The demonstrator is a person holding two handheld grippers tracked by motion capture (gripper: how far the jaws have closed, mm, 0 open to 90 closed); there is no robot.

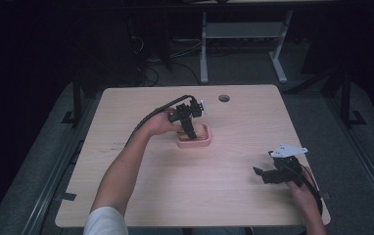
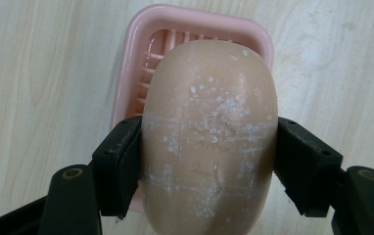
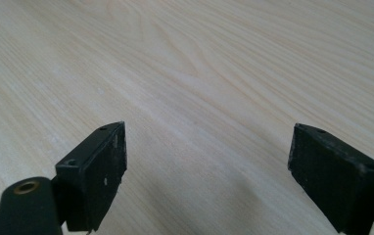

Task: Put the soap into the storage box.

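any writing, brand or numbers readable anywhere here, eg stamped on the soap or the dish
None can be read.
Bar of soap, clamped in the left gripper: white scuffs and a faint dent, no legible stamp.
Pink soap dish: plain ribs, no lettering.
Right gripper, open over the wooden table: no markings on the pads.

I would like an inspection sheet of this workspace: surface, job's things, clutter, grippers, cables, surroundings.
Surface: pale wooden table, with a round hole near its far edge.
Job's things: tan soap bar with white scuffs, held over a pink soap dish.
Clutter: nothing seen.
Grippers: left hand-held gripper shut on the soap bar; right hand-held gripper open, near the table's right front.
Cables: black cable trailing from the left hand-held gripper.
Surroundings: dark room, white desk frame behind, cables on the floor.
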